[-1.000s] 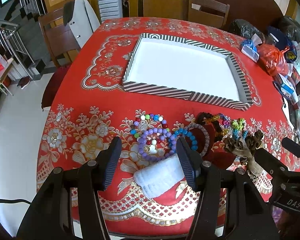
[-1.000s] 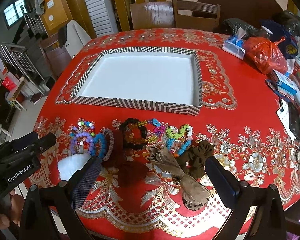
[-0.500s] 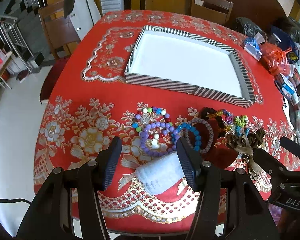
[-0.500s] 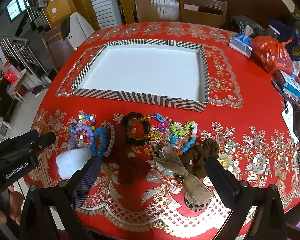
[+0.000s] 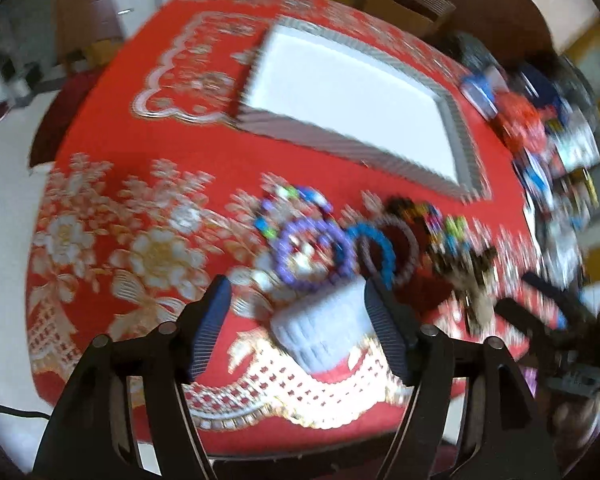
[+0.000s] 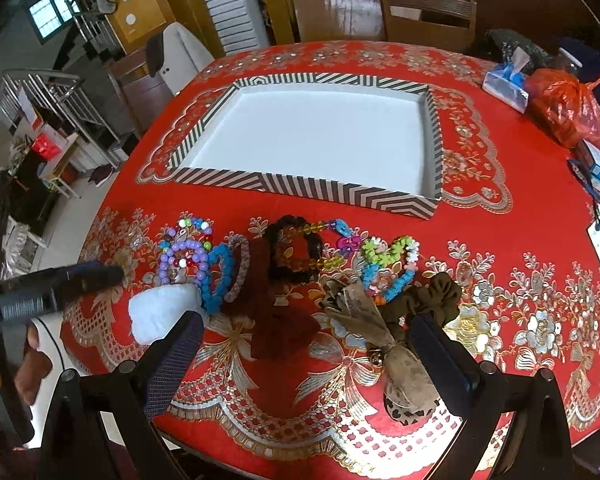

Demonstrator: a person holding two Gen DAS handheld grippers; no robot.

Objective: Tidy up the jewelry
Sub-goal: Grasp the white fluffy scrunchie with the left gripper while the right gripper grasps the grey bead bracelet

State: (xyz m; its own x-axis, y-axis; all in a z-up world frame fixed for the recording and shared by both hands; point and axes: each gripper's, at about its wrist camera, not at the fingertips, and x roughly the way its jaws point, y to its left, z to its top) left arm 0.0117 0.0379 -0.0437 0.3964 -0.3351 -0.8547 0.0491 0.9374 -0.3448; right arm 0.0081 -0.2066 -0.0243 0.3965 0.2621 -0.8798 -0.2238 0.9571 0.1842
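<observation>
Left tool jaws have just been opening, now wide apart around the white fluffy scrunchie at the worktop's near edge, not pressing it. Bead bracelets lie just beyond. Right tool gapes, empty. Approach step; next likely lower, close, carry to striped tray.

Two wrist fisheyes, both angled steeply down from the table's near edge, sharing striped tray and bracelet row.
</observation>
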